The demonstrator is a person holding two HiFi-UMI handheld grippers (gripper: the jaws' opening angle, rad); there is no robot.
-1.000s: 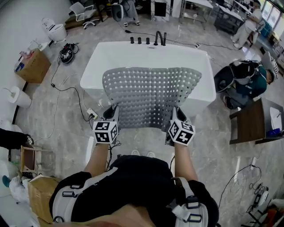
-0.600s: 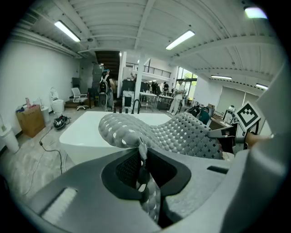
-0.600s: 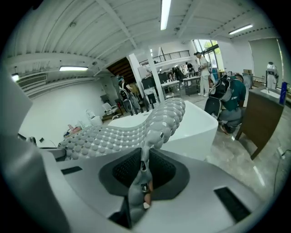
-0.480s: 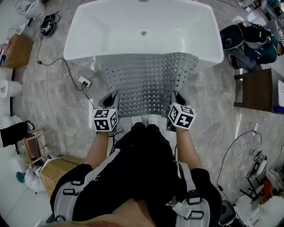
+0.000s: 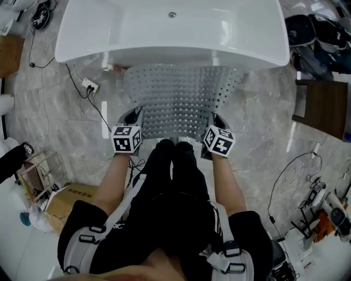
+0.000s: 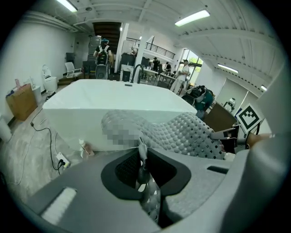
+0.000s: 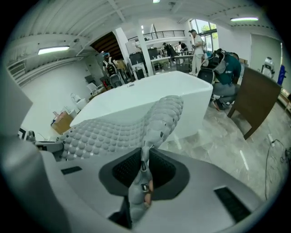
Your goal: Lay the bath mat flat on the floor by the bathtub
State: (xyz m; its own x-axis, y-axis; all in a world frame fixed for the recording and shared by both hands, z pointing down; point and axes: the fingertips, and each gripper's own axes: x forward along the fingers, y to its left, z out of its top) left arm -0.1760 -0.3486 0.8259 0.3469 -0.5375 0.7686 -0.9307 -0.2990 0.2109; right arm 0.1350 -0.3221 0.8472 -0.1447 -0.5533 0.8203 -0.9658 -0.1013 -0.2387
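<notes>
marble floor (image 5: 258, 126) lies open to the right of the bath mat (image 5: 181, 99), as far as the dark wooden table (image 5: 323, 110). to the left the room is tighter: a white socket block (image 5: 88, 85) with its black cable (image 5: 104, 118) lies just beside the mat's left edge. the mat's far edge lies close under the front wall of the bathtub (image 5: 241, 52), and its near edge ends just ahead of the person's shoes (image 5: 176, 144). whether the mat touches the floor cannot be told from the head view.

both forearms reach forward and down, roughly parallel, one on each side of the legs (image 5: 175, 181), with the marker cubes facing up. the left gripper (image 5: 134, 116) has its jaws pressed together on the near left corner of the mat, a thin fold of it pinched between the pads (image 6: 136, 166). the right gripper (image 5: 213, 118) clamps the near right corner the same way, mat squeezed between its pads (image 7: 157, 168). the mat hangs stretched between the two, bulging upward in the middle.

the bathtub's white basin shows its drain (image 5: 172, 15). a cardboard box (image 5: 71, 195) stands at the lower left; its contents cannot be seen.
</notes>
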